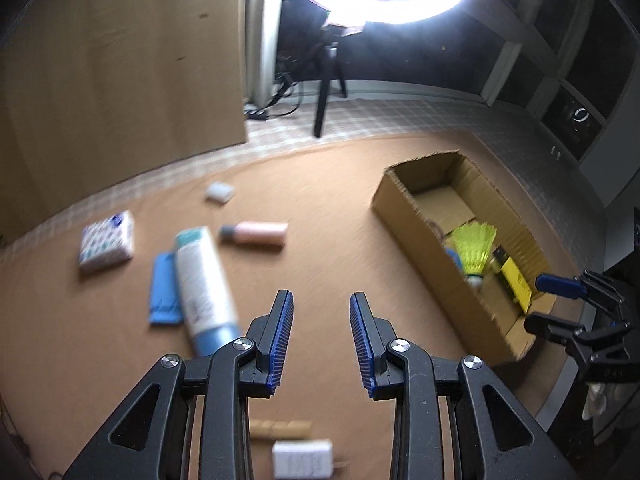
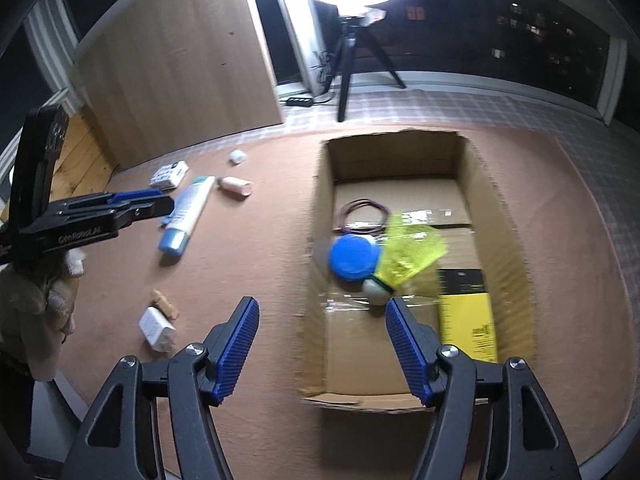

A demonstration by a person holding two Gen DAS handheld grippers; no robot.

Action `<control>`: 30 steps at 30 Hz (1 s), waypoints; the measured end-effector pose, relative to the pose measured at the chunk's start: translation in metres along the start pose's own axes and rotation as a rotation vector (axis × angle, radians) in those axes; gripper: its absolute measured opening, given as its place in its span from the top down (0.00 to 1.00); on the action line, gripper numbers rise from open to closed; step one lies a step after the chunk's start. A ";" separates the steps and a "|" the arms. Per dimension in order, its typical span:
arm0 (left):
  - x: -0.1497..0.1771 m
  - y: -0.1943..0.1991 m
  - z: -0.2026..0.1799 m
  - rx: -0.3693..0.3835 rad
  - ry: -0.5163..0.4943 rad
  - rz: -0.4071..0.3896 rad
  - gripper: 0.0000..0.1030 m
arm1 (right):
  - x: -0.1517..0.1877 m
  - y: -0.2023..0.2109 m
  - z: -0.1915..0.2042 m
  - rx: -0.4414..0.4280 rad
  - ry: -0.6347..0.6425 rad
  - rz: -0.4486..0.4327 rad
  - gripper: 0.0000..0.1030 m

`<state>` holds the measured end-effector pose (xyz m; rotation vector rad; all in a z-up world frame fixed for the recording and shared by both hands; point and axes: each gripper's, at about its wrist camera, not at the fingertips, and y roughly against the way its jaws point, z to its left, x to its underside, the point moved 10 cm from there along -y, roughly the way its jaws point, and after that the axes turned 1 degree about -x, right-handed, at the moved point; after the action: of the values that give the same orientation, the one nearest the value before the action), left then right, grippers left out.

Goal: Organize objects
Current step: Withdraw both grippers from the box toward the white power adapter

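Cardboard box (image 2: 508, 216) holding yellow shuttlecock (image 2: 408, 256), blue lid (image 2: 352, 256), tube (image 1: 200, 280) outside

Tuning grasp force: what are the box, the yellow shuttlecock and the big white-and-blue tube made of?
Box: corrugated cardboard, matte brown, ragged torn rim.
Shuttlecock: translucent yellow skirt, likely plastic; whitish base, material unclear.
Tube: smooth white body, blue cap, probably soft plastic; blurred, so uncertain.

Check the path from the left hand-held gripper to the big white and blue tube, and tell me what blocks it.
Nothing visible blocks it. The left hand-held gripper is open and empty, and the white and blue tube lies just ahead to its left on bare mat. A flat blue packet lies against the tube's far side, not between them.
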<state>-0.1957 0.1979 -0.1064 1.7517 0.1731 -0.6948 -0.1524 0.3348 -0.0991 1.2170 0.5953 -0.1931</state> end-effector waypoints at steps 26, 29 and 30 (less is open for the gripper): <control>0.148 0.010 0.056 0.055 0.190 0.138 0.69 | 0.029 -0.056 0.125 -0.201 0.137 0.084 0.38; 0.161 0.009 0.045 0.084 0.193 0.149 0.69 | 0.033 -0.068 0.137 -0.238 0.151 0.136 0.39; 0.166 0.009 0.042 0.089 0.194 0.152 0.69 | 0.035 -0.071 0.140 -0.249 0.157 0.153 0.39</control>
<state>-0.0723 0.1168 -0.1932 1.8959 0.1416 -0.4282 -0.1095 0.1865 -0.1454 1.0359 0.6392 0.1043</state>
